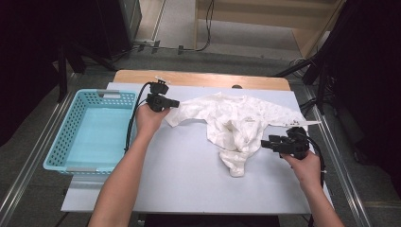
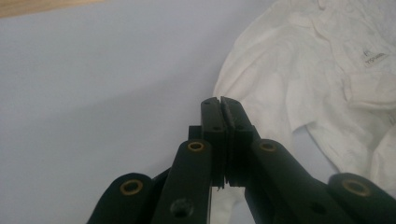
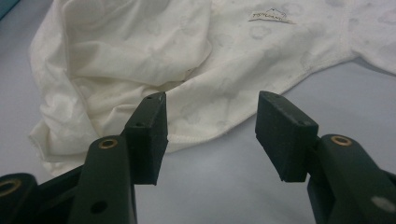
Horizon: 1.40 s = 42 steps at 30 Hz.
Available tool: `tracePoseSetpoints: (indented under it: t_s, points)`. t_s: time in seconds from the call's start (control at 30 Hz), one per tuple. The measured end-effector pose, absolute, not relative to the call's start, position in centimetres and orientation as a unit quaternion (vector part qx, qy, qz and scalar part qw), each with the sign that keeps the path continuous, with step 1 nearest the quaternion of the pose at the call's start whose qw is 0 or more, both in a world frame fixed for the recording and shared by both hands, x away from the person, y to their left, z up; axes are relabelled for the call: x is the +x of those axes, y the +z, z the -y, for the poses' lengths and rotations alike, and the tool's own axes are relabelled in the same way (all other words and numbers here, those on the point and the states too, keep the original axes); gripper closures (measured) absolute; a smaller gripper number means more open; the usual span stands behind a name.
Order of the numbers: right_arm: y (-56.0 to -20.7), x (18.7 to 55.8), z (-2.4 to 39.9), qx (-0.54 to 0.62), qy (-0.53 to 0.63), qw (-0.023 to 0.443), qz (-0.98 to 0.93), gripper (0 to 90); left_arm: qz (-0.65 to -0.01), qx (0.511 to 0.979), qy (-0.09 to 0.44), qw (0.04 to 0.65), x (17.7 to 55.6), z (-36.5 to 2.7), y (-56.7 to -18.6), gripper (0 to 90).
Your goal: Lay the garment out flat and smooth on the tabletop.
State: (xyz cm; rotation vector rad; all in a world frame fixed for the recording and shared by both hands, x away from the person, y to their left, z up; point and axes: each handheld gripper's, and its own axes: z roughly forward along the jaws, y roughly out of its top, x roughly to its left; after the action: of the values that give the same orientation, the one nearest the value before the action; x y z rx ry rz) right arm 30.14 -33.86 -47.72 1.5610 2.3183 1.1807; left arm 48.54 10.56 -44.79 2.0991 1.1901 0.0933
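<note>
A white baby garment (image 1: 236, 120) lies crumpled across the middle of the pale table (image 1: 189, 175), its sleeves spread to left and right. My left gripper (image 1: 176, 103) is at the end of the left sleeve. In the left gripper view its jaws (image 2: 220, 105) are pressed together, with the garment (image 2: 303, 70) just to their right and a bit of white cloth showing beneath them. My right gripper (image 1: 265, 143) hovers low at the garment's right side. Its jaws (image 3: 210, 135) stand open with the hem of the garment (image 3: 140, 46) just beyond them and nothing between the pads.
A light blue plastic basket (image 1: 61, 137) stands at the table's left edge, with nothing in it. A wooden strip (image 1: 203, 78) runs along the far edge. A small label (image 3: 271, 15) is sewn on the garment. Bare table lies in front of the garment.
</note>
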Motion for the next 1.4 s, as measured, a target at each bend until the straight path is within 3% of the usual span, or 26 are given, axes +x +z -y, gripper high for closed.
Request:
tracePoseSetpoints:
  t_s: [0.5,0.73,0.87,1.4]
  points:
    - [-47.9,30.2,33.7,0.512,0.387,0.05,-0.765,42.3,-0.487,0.794,0.027,0.363,52.4,-10.9,-45.4,88.9]
    - [-47.8,30.2,33.6,0.511,0.389,0.049,-0.765,42.3,-0.501,0.782,0.038,0.368,52.4,-11.4,-45.1,61.9]
    - [-47.8,30.2,33.5,0.509,0.39,0.05,-0.766,42.3,-0.512,0.773,0.047,0.371,51.8,-11.7,-44.7,53.1]
    - [-47.7,30.1,33.4,0.508,0.389,0.051,-0.767,42.3,-0.506,0.786,0.049,0.352,49.2,-11.7,-45.9,51.4]
